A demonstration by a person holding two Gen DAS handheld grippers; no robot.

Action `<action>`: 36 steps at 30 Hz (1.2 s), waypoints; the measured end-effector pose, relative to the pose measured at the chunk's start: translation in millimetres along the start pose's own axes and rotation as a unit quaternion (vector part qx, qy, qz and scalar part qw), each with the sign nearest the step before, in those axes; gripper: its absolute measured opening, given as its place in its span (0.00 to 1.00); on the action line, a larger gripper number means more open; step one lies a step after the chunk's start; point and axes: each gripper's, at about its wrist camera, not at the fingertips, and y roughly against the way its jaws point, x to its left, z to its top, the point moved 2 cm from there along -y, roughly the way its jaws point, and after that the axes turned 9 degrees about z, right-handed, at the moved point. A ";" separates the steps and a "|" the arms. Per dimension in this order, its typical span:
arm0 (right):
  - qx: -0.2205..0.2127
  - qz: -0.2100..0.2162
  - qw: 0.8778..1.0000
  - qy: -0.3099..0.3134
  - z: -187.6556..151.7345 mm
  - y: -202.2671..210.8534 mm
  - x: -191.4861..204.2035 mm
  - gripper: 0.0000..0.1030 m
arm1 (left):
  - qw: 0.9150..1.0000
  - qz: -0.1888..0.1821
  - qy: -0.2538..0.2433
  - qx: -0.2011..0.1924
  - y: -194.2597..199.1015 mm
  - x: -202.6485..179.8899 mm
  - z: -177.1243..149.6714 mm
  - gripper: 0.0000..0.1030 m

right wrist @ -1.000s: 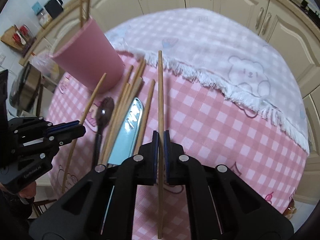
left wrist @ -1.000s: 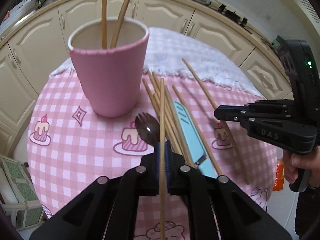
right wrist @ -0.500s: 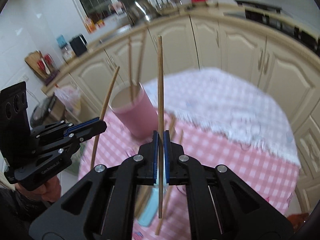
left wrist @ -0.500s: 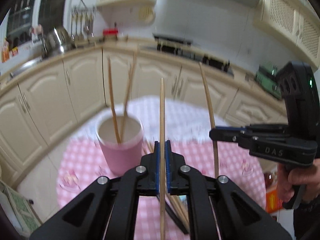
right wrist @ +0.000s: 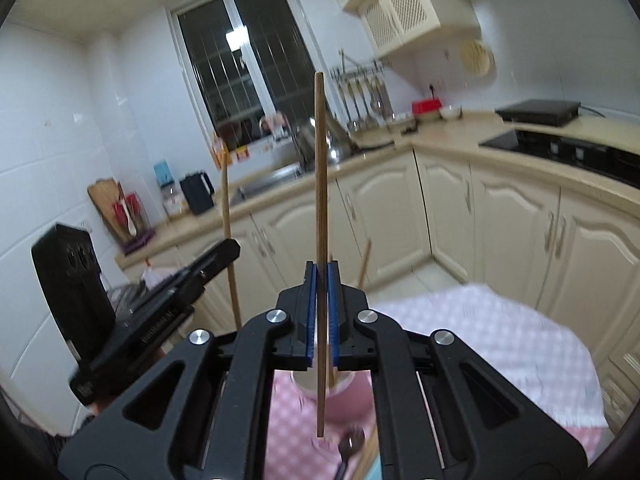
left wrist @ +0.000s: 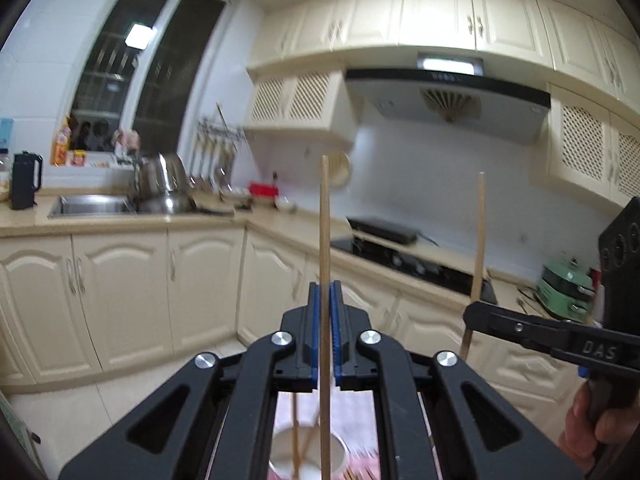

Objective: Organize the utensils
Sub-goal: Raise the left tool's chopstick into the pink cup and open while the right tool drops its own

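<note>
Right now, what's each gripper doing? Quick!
Left gripper: closed, holding a chopstick upright.
Right gripper: closed, holding another chopstick upright.

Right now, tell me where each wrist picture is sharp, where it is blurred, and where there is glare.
Left wrist view: left gripper and its chopstick sharp; pink cup below blurred; window reflects a lamp; cabinets curve from the fisheye lens.
Right wrist view: right gripper and its chopstick crisp; checked tablecloth and spoon smeared; lamp glare on the window.
</note>
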 end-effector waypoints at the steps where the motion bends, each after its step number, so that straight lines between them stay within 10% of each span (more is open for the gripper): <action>1: -0.003 -0.002 1.000 0.002 2.0 -3.6 0.4 0.06 | 1.000 0.006 0.002 -0.006 -4.4 0.7 2.9 0.05; 19: 0.019 -0.024 0.999 0.013 -17.3 -70.0 -13.6 0.06 | 0.999 0.033 0.002 -0.002 -57.7 11.0 -30.4 0.05; 22: 0.042 -0.024 0.999 -0.003 -25.8 -76.4 -20.8 0.08 | 0.999 0.044 -0.006 0.013 -61.5 11.8 -39.2 0.24; 23: 0.047 -0.026 0.999 -0.010 -27.6 -77.1 -23.3 0.11 | 0.999 0.046 -0.005 0.016 -60.3 13.0 -41.7 0.33; 26: 0.035 -0.034 0.998 -0.034 -29.3 -67.9 -32.3 0.73 | 0.998 0.057 0.014 0.021 -51.7 23.8 -43.9 0.63; 36: 0.015 -0.059 0.996 -0.060 -26.5 -24.5 -48.8 0.93 | 0.996 0.078 0.003 0.047 -14.9 32.2 -37.2 0.91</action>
